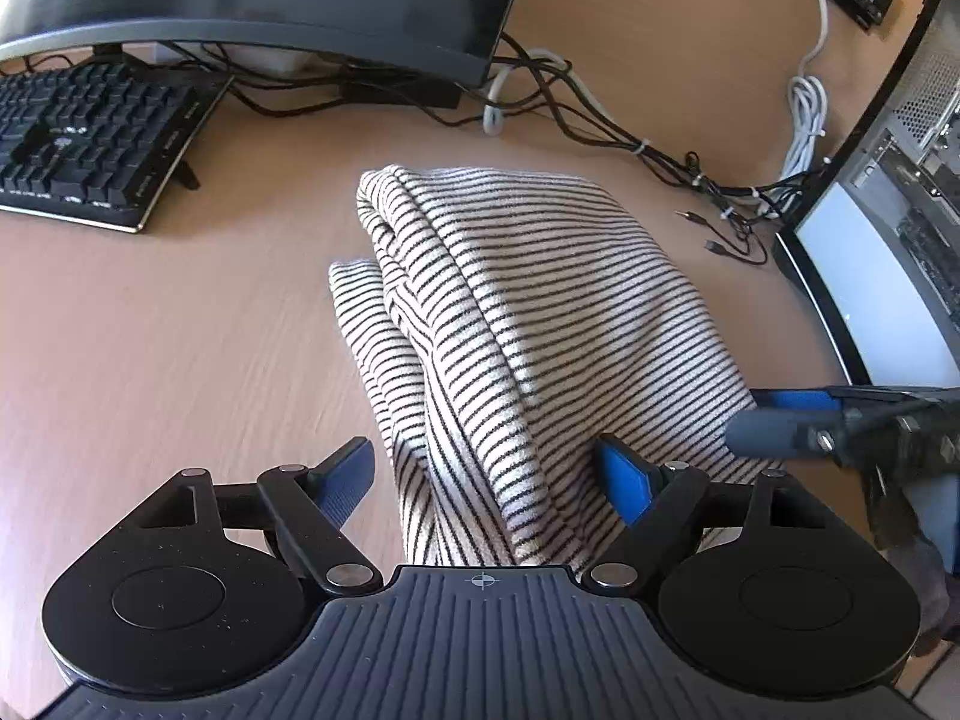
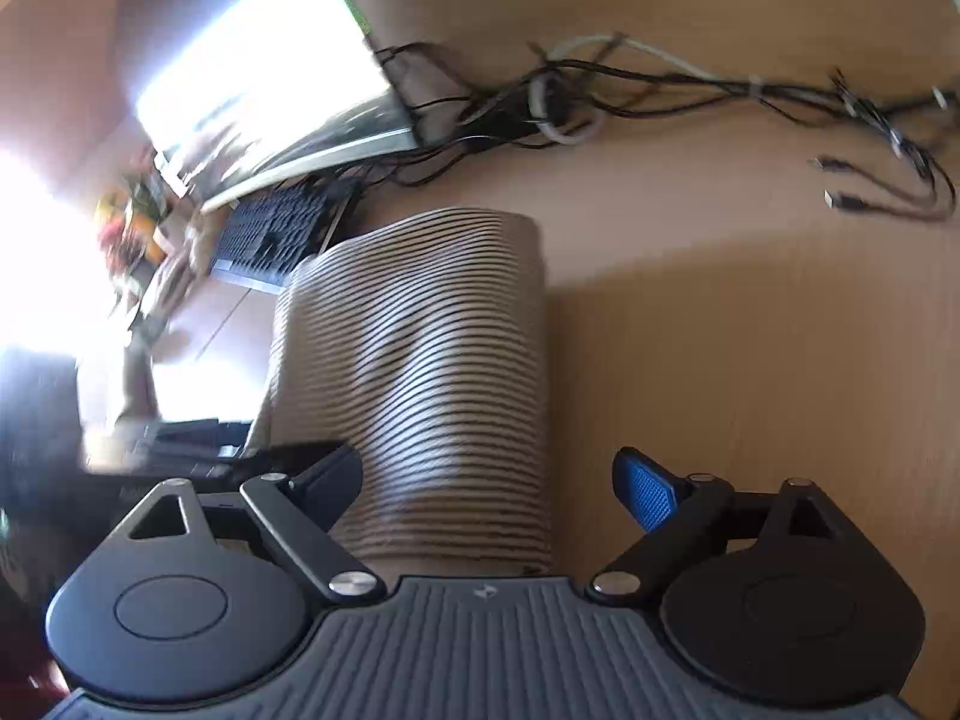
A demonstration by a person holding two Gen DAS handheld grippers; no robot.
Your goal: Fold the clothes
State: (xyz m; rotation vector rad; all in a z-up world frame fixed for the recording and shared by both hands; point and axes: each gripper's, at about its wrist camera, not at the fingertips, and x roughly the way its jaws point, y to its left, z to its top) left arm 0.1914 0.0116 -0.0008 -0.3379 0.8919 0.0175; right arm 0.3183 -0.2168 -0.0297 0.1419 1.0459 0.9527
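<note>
Striped cream-and-black knit garment [image 1: 528, 312] lies centre frame on the tan wood bench [image 1: 150, 360], already doubled into a thick layered bundle, edges uneven. Left gripper [image 1: 486, 474] spread wide, straddling its near end. Right gripper [image 2: 489, 480] also wide, gripping nothing. Looks mostly folded; maybe a tidy-up left.

The garment [image 1: 540, 312] is a cream knit with thin dark horizontal stripes, folded into a compact, thick bundle lying on the tan wooden surface [image 1: 150, 348]. Its far end is a smooth rounded fold, and from the left wrist view several stacked layers show along the left edge, with one lower layer sticking out to the left. The top face is slightly dented and rumpled.
</note>
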